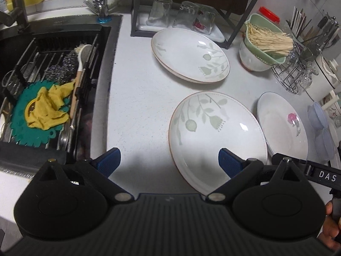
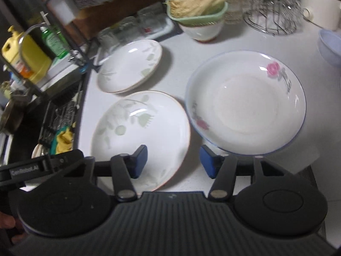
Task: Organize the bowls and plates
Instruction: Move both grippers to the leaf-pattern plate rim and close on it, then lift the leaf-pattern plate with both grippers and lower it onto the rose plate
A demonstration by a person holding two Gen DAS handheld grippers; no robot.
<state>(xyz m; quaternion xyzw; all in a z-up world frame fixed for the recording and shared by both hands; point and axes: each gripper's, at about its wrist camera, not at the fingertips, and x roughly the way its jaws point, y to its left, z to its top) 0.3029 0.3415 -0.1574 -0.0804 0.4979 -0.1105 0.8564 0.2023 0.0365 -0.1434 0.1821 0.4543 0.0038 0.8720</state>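
Note:
Three groups of dishes lie on the white counter. A green-leaf plate (image 1: 217, 136) (image 2: 140, 136) is nearest. A stack of two like plates (image 1: 189, 55) (image 2: 130, 66) sits farther back. A rose-patterned plate (image 1: 281, 125) (image 2: 245, 102) lies to the right. My left gripper (image 1: 169, 160) stands open over the near plate's left rim, its right pad above the plate. My right gripper (image 2: 174, 162) is open too. The same plate's right rim sits between its pads without touching them. Its right fingertip (image 2: 210, 162) is just under the rose plate's near edge.
A black sink (image 1: 55, 27) with a drying rack, a yellow cloth and a brush lies left. Upturned glasses (image 1: 181, 15) stand on a tray behind. At the back right are a white bowl (image 1: 253, 59) holding a green strainer, a wire rack (image 1: 298, 74) and lavender bowls (image 1: 319, 115).

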